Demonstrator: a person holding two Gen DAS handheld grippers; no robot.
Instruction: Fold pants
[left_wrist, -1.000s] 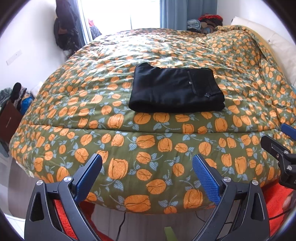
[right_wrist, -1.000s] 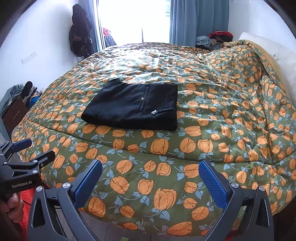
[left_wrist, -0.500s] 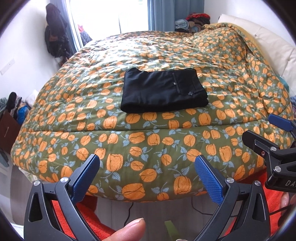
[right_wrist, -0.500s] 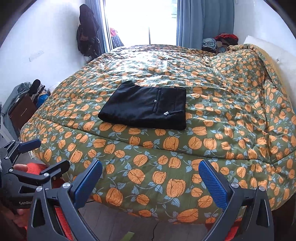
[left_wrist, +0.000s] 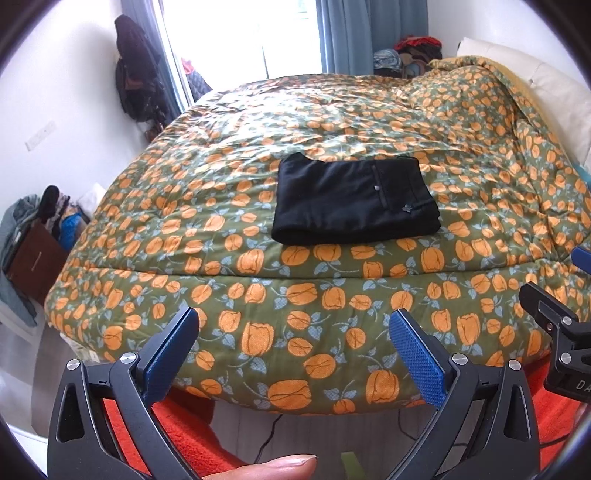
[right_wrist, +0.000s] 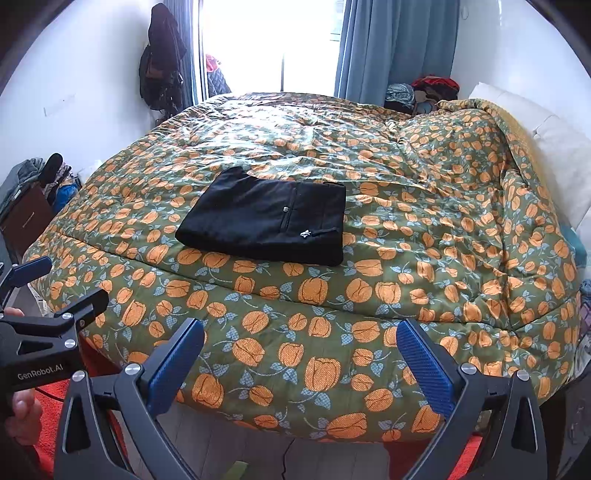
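Observation:
The black pants (left_wrist: 351, 201) lie folded into a flat rectangle on the green quilt with orange tulips (left_wrist: 314, 291), near its front edge; they also show in the right wrist view (right_wrist: 269, 221). A pocket button and small white logo face up. My left gripper (left_wrist: 293, 332) is open and empty, held off the bed's front edge, well short of the pants. My right gripper (right_wrist: 301, 345) is open and empty too, beside it. Each gripper shows at the other view's edge: the right one (left_wrist: 565, 325), the left one (right_wrist: 48, 295).
A white pillow (right_wrist: 554, 162) lies at the bed's right end. Clothes are piled at the far corner (right_wrist: 424, 88) and dark coats hang on the wall (right_wrist: 162, 55). A brown cabinet with clutter (left_wrist: 33, 251) stands left. An orange rug (left_wrist: 184, 432) covers the floor below.
Both grippers have backed away from the bed and risen slightly; the folded pants look smaller and farther. The pants have not moved. Both jaws stay open.

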